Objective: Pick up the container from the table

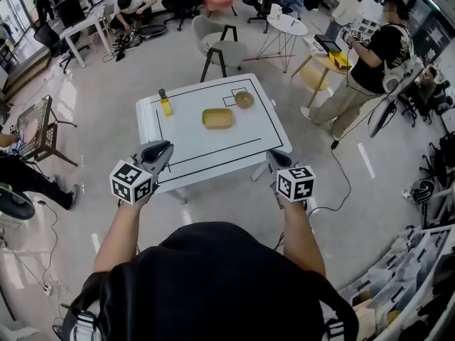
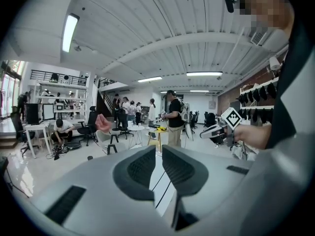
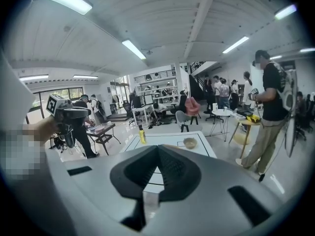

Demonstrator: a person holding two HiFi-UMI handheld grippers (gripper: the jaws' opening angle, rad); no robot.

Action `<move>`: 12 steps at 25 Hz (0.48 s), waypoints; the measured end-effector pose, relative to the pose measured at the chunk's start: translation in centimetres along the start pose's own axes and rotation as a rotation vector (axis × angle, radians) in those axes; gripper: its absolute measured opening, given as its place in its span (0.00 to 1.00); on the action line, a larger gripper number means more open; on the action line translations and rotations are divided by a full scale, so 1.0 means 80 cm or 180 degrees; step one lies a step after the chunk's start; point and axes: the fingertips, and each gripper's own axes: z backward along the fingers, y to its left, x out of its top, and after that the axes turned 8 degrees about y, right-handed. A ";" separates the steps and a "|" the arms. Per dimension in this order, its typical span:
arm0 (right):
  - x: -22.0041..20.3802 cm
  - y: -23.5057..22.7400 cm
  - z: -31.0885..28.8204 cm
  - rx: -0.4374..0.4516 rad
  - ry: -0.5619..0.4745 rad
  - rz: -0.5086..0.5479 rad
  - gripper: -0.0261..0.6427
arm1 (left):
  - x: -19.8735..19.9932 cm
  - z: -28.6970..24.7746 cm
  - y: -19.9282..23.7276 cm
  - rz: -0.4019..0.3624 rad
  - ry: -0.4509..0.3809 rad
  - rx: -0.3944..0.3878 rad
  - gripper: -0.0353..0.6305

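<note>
The container (image 1: 217,118) lies mid-frame on the worktop (image 1: 186,142), well apart from both grippers. Your right gripper (image 3: 158,150) is pressed together and empty; the left gripper (image 2: 157,151) shows, it seems, only a thin slit. If you arrive like this, you would push the container. The bowl (image 1: 244,99) just upper right of it and the bottle (image 1: 165,104) at its left could be knocked.

Open workroom with a pale glossy floor (image 1: 106,119) and a white beamed ceiling (image 2: 162,28) bearing strip lights (image 3: 134,48). Beyond the centre stand a grey chair (image 1: 226,48), a round white table (image 1: 287,24) and a small yellow-topped table (image 1: 330,61). White desks (image 1: 92,18) stand at far left, beside the windows (image 1: 13,9).
</note>
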 end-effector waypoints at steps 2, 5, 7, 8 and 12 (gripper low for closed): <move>0.003 -0.015 -0.002 0.0001 -0.0006 0.0007 0.05 | 0.005 -0.013 -0.002 0.0002 -0.0010 0.0013 0.12; 0.001 -0.030 -0.006 0.0042 0.0007 0.0020 0.05 | 0.008 -0.029 -0.007 0.0004 -0.0020 0.0033 0.12; -0.003 -0.037 -0.008 0.0086 0.0033 0.0029 0.05 | 0.010 -0.038 -0.013 0.0015 -0.0021 0.0047 0.12; -0.005 -0.041 -0.009 0.0106 0.0043 0.0034 0.05 | 0.010 -0.041 -0.016 0.0021 -0.0020 0.0057 0.12; -0.008 -0.054 -0.014 0.0164 0.0052 0.0021 0.05 | 0.008 -0.053 -0.027 0.0032 0.0025 0.0069 0.12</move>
